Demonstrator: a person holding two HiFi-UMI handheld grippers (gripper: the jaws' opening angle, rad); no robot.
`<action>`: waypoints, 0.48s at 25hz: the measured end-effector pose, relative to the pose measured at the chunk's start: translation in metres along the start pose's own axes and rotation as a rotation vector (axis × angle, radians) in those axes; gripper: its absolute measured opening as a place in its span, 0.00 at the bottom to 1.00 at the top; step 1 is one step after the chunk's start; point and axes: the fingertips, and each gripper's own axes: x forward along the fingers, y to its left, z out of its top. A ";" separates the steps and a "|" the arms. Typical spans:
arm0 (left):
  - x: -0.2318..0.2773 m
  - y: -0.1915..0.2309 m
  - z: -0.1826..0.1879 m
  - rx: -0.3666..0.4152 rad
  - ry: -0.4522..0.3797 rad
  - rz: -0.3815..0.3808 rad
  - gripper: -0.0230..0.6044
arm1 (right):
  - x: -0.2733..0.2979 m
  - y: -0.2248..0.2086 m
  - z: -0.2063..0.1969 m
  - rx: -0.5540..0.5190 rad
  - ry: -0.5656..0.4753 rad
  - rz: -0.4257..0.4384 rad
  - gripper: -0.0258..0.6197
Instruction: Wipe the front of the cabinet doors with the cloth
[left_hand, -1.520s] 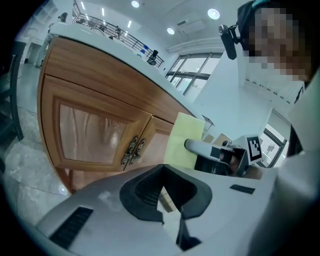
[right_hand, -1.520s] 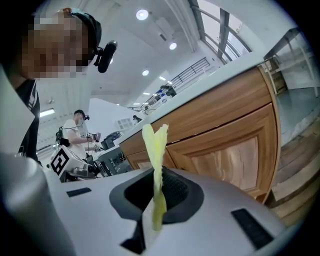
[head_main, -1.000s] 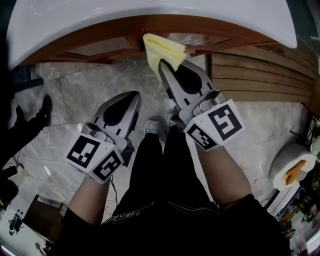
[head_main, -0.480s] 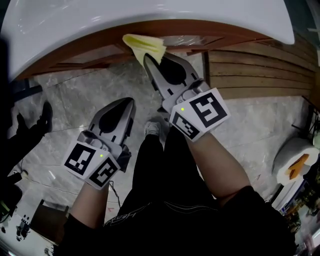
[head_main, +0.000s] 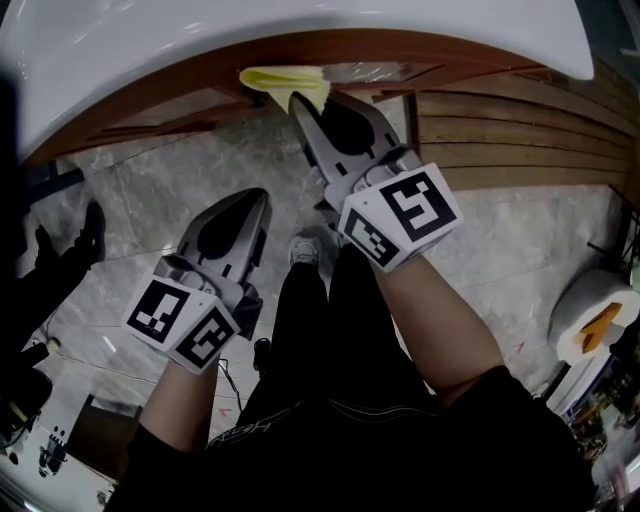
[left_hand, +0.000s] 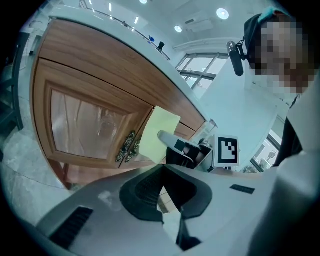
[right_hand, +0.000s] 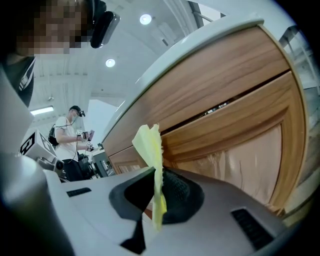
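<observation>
While right claw (head_main: 298, 102) pinches cloth (head_main: 280, 80) — left claw (head_main: 260, 197) idles.

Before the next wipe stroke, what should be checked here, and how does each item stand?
1. Cloth clamped in right gripper: ok.
2. Cloth against door: ok, it looks flat on the front.
3. Left gripper empty and off the door: ok, shut, held low.
4. Stroke path free of handles: not ok, they sit right beside the cloth.
5. How much of the door is wiped: cannot tell.

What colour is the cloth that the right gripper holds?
Pale yellow; the cloth shows best in the left gripper view.
</observation>
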 end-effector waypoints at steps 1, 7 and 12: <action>0.000 0.000 -0.001 -0.003 0.001 0.000 0.05 | 0.000 0.000 0.000 0.000 0.000 -0.001 0.10; 0.002 0.000 -0.001 -0.006 0.005 -0.007 0.05 | -0.001 -0.002 0.002 0.002 -0.011 -0.013 0.10; 0.004 0.003 0.000 -0.014 0.006 -0.015 0.05 | 0.002 -0.001 0.000 -0.004 -0.007 -0.015 0.10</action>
